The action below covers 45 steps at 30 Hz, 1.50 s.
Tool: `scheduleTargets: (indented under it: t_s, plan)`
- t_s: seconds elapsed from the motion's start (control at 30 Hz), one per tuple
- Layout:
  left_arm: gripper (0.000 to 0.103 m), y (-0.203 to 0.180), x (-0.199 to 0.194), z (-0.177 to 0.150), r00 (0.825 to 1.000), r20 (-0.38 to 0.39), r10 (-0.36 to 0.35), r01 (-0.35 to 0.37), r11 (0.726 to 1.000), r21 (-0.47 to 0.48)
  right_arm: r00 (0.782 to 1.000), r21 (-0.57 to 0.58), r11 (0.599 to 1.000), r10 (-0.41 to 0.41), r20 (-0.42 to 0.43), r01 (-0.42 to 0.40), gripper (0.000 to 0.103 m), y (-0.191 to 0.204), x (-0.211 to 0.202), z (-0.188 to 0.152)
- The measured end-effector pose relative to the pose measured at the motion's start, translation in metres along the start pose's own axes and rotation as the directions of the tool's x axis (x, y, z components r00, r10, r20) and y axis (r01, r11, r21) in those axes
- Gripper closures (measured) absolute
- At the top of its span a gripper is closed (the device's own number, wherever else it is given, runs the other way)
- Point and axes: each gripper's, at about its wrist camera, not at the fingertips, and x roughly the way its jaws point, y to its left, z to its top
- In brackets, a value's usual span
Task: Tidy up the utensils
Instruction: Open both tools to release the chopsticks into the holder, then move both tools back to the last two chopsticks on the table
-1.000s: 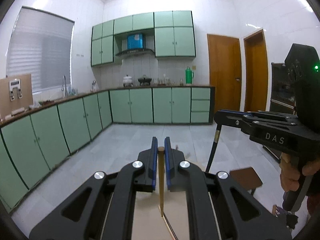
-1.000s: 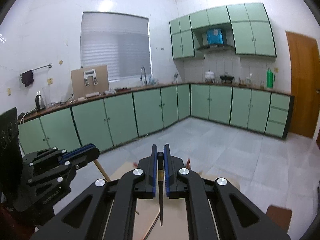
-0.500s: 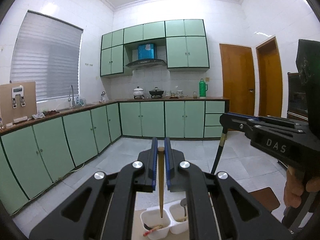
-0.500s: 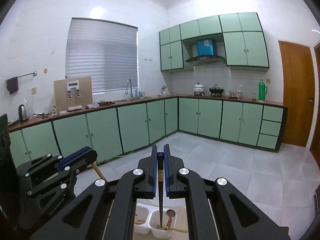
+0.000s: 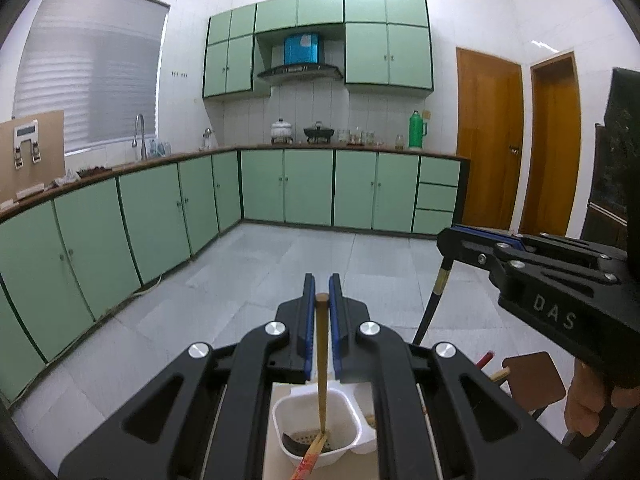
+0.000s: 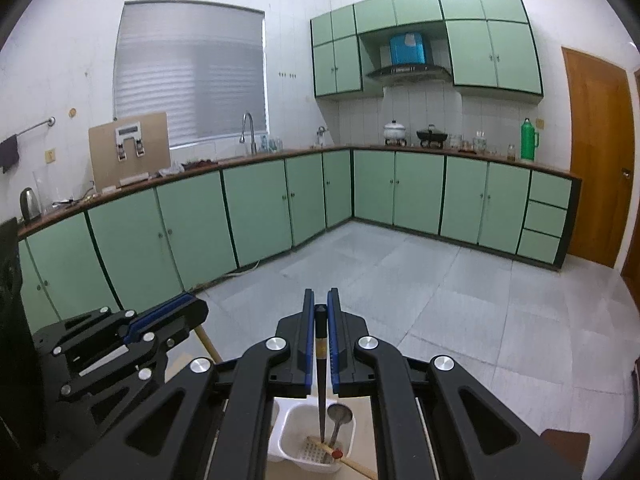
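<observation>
In the left wrist view, the left gripper (image 5: 319, 300) is seen with its jaws pressed together on a light wooden chopstick (image 5: 321, 364), which hangs almost upright between the blue pads. The lower tip of this chopstick reaches down into the left compartment of a white plastic utensil holder (image 5: 280, 420), where a perforated floor and a dark utensil are glimpsed. A red-patterned chopstick (image 5: 307, 460) is leaned out over the holder's near rim. A second compartment is partly seen to the right, behind the gripper's linkage. The right gripper (image 5: 450, 238) is shown at the right edge, held by a hand (image 5: 592, 404), and a dark chopstick (image 5: 432, 304) with a gold band is clamped in it, slanting downward. In the right wrist view, the right gripper (image 6: 319, 308) is seen closed on that dark chopstick (image 6: 321, 392), which tapers down into a white compartment of the holder (image 6: 280, 436). A metal spoon (image 6: 339, 420) is stood in the same compartment, just beside the chopstick, and a wooden chopstick with a red tip (image 6: 344, 458) is laid across its near rim. The left gripper (image 6: 196, 312) is shown at the left, with the light chopstick (image 6: 208, 344) angled below its pads. Green kitchen cabinets (image 6: 256, 208) are seen behind.
</observation>
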Motion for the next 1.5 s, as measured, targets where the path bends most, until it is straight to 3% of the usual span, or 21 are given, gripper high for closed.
scheduleTargets:
  t_s: [0.33,0.47,0.57,0.7,0.73,0.8,0.97,1.1,1.17,1.33,1.5]
  plan:
    - [0.096,0.008,0.017,-0.026,0.994,-0.107,0.004,-0.002,1.000,0.012,0.995,0.035,0.999,0.012,-0.101,-0.009,0.097,-0.010,0.013,-0.031]
    - [0.096,0.013,0.014,-0.032,0.991,-0.132,0.003,-0.003,1.000,0.001,0.995,0.040,0.999,0.013,-0.103,-0.009,0.094,-0.012,0.010,-0.032]
    - [0.092,0.013,0.004,-0.030,0.992,-0.125,0.001,-0.001,1.000,-0.003,0.997,0.037,0.999,0.008,-0.082,-0.005,0.084,-0.013,-0.003,-0.030]
    - [0.070,0.014,-0.018,-0.019,0.997,-0.076,0.007,-0.007,1.000,-0.001,1.000,0.058,0.998,-0.015,-0.016,0.016,0.064,-0.021,-0.033,-0.020]
    - [0.068,0.015,-0.028,-0.015,0.998,-0.057,0.008,-0.008,1.000,-0.001,1.000,0.059,0.998,-0.028,0.004,0.028,0.061,-0.023,-0.043,-0.019]
    - [0.062,0.015,-0.043,-0.011,0.999,-0.036,0.017,-0.017,1.000,-0.003,0.998,0.056,0.997,-0.063,0.030,0.061,0.046,-0.025,-0.060,-0.017]
    - [0.050,0.015,-0.091,-0.017,1.000,0.004,0.019,-0.019,1.000,-0.016,0.992,0.051,0.994,-0.104,0.078,0.100,0.027,-0.024,-0.109,-0.041]
    - [0.035,0.012,-0.128,-0.045,1.000,0.007,0.019,-0.019,0.999,-0.027,0.989,0.033,0.991,-0.128,0.076,0.126,0.011,-0.016,-0.138,-0.079]
    - [0.034,0.010,-0.143,-0.065,1.000,-0.016,0.002,-0.003,0.999,-0.043,0.990,0.058,0.990,-0.132,0.055,0.128,0.006,-0.013,-0.149,-0.101]
    - [0.027,0.002,-0.172,-0.123,0.996,-0.093,0.003,-0.007,0.999,-0.044,0.995,0.138,0.985,-0.099,-0.025,0.102,0.006,-0.006,-0.169,-0.155]
    - [0.026,0.002,-0.184,-0.173,0.983,-0.185,0.010,-0.017,0.999,-0.036,0.990,0.177,0.979,-0.087,-0.107,0.105,0.006,0.007,-0.178,-0.203]
